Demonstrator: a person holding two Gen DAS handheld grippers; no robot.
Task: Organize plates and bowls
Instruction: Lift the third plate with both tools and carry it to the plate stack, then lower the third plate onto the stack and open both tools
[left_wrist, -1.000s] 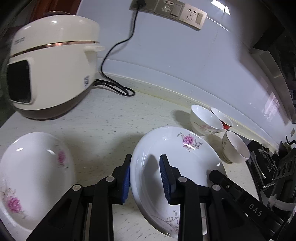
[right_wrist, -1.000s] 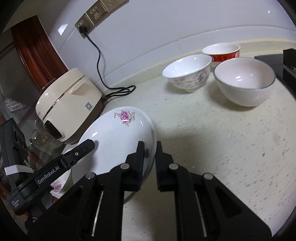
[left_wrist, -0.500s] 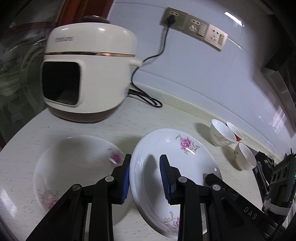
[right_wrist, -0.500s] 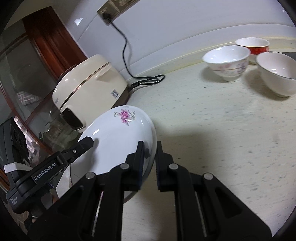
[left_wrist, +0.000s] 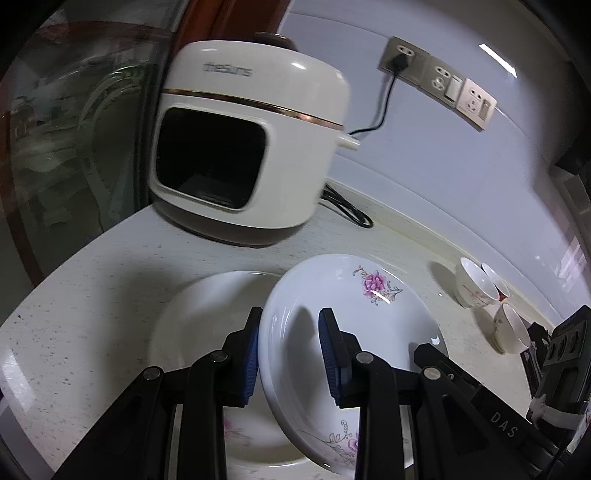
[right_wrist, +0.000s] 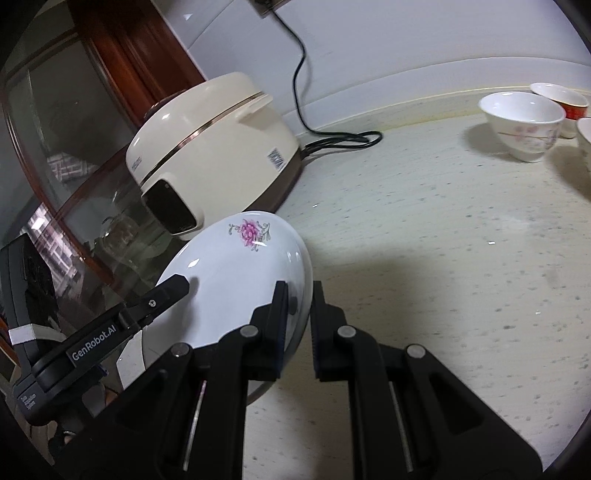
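Left wrist view: left gripper (left_wrist: 290, 352) and right gripper (right_wrist: 298, 325) clamped on rim of white round ceramic flowered plate (left_wrist: 347, 332), carried above second white plate (left_wrist: 207, 332) on speckled tabletop (left_wrist: 92, 295). Next: lower and stack squarely.

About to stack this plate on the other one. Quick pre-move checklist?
1. Left tool straddles the held plate rim: ok.
2. Right tool clamped on the opposite rim: ok.
3. Second plate lies flat on the counter, below and left: ok.
4. Held plate centred over it: not ok, offset right.
5. Rice cooker clear of the path: ok.
6. Left pads squeezing firmly: cannot tell.
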